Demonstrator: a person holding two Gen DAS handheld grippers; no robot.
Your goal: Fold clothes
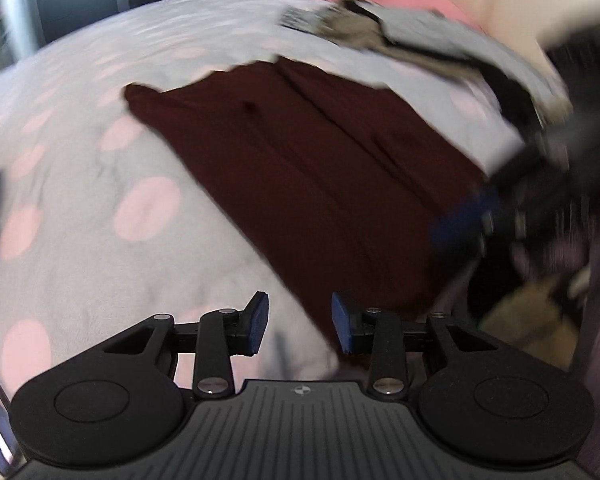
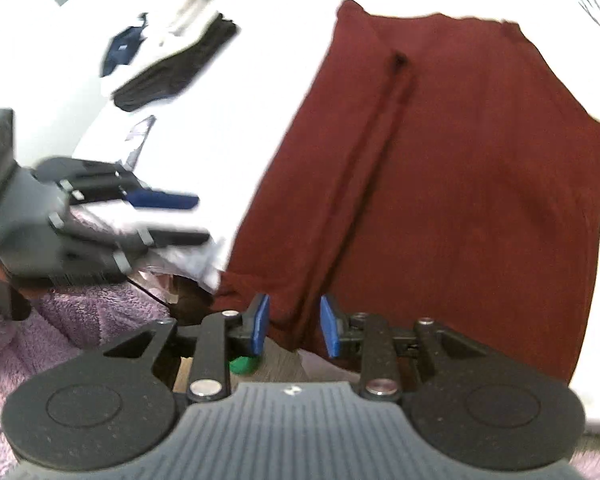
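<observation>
A dark maroon garment (image 1: 312,184) lies flat on the white bedspread with pink dots (image 1: 72,200), folded lengthwise with a ridge down its middle. In the right wrist view the garment (image 2: 460,184) fills the centre and right. My right gripper (image 2: 294,324) hangs over its near hem; the blue pads stand apart and do not press the cloth. It also shows blurred at the right of the left wrist view as the right gripper (image 1: 472,216). My left gripper (image 1: 300,322) is open over the garment's near corner, with nothing between its fingers. From the right wrist camera the left gripper (image 2: 176,218) appears blurred, left of the garment.
A pile of grey, black and pink clothes (image 1: 380,32) lies at the far side of the bed. Dark folded clothes (image 2: 176,68) rest on the bed at upper left. A purple fluffy rug (image 2: 80,320) lies below the bed's edge, and a small green object (image 2: 242,364) on the floor.
</observation>
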